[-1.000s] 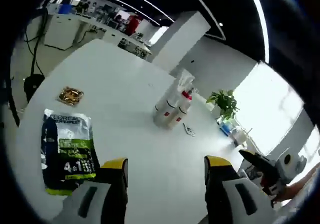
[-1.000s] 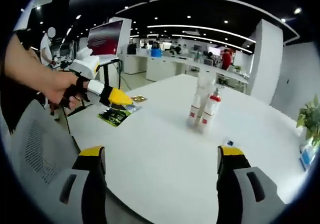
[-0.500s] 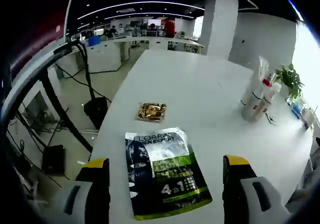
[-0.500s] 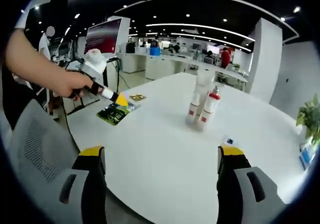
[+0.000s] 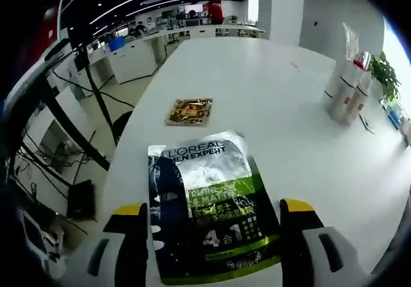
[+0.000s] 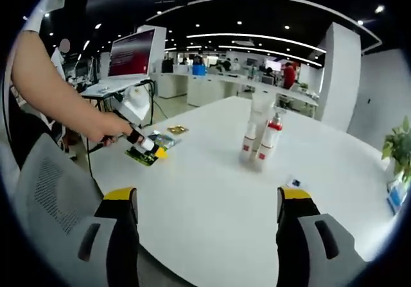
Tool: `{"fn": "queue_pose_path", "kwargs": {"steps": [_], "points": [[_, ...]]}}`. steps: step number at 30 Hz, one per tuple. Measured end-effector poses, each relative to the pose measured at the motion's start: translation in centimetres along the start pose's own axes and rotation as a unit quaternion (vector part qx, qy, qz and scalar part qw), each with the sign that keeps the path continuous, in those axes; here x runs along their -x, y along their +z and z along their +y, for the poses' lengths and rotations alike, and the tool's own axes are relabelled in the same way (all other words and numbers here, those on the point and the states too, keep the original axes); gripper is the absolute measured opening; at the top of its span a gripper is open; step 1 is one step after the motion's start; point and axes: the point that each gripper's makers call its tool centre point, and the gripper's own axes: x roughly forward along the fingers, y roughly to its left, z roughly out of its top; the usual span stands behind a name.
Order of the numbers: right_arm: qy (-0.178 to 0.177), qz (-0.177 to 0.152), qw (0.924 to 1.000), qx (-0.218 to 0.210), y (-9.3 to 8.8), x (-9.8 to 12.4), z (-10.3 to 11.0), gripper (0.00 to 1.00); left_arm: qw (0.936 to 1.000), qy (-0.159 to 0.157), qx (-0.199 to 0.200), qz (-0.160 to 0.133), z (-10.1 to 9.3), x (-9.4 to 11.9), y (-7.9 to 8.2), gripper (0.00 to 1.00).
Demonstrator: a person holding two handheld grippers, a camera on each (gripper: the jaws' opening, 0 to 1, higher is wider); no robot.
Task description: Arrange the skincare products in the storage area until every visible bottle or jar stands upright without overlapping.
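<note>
The L'Oréal sachet [image 5: 209,203] lies flat near the table's [image 5: 282,107] left edge, directly between my left gripper's [image 5: 215,226] spread jaws, its long axis running away from me along the jaw line. A small gold packet [image 5: 189,111] sits just beyond it. The cluster of upright white bottles [image 5: 347,91] stands well apart toward the far right. My left gripper [image 6: 149,147] reaches down over the sachet, plainly the nearer one; my right gripper [image 6: 205,203] hovers wide open over the near edge, empty.

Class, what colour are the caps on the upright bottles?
Red, on the bottles; clearest in the right gripper view.
</note>
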Motion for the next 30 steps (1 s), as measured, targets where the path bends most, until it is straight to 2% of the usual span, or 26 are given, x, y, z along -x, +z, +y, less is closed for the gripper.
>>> {"fn": "queue_pose_path", "kwargs": {"steps": [2, 4, 6, 7, 14, 18, 19, 20, 21, 22, 30], "points": [[0.001, 0.0, 1.0, -0.001, 0.0, 0.0, 0.0, 0.84, 0.9998, -0.001, 0.017, -0.012, 0.0, 0.0, 0.2, 0.86], [0.003, -0.001, 1.0, 0.001, 0.0, 0.0, 0.1, 0.83, 0.9997, -0.003, 0.008, -0.022, -0.2, 0.0, 0.2, 0.84], [0.004, -0.001, 1.0, 0.002, 0.1, 0.0, 0.2, 0.82, 0.9989, -0.012, -0.002, -0.046, -0.3, 0.1, 1.0, 0.81], [0.004, -0.002, 1.0, 0.003, 0.1, 0.0, 0.2, 0.82, 0.9993, -0.005, 0.002, -0.037, -0.2, 0.4, 0.6, 0.81], [0.006, -0.004, 1.0, 0.0, 0.2, 0.1, 0.1, 0.78, 0.9988, -0.014, -0.003, -0.047, -0.4, 0.8, 0.8, 0.79], [0.004, -0.005, 1.0, -0.001, 0.2, 0.2, 0.0, 0.77, 0.999, -0.015, -0.003, -0.042, -0.4, 1.0, 0.6, 0.78], [0.004, -0.005, 1.0, -0.001, 0.2, 0.2, 0.1, 0.77, 0.999, -0.014, -0.006, -0.043, -0.5, 1.1, 0.6, 0.74], [0.004, -0.004, 1.0, -0.001, 0.2, 0.2, 0.1, 0.76, 0.9986, -0.014, -0.015, -0.05, -0.6, 1.4, 0.9, 0.57], [0.004, -0.004, 1.0, 0.0, 0.2, 0.2, 0.1, 0.75, 0.9987, -0.025, -0.014, -0.043, -1.0, 1.5, 0.7, 0.49], [0.004, -0.003, 1.0, 0.002, 0.1, 0.2, 0.1, 0.75, 0.9984, -0.021, -0.019, -0.049, -1.0, 1.4, 0.8, 0.45], [0.002, 0.001, 1.0, 0.008, 0.0, 0.2, 0.0, 0.72, 0.9985, -0.038, -0.022, -0.033, -1.5, 0.9, 0.3, 0.3]]}}
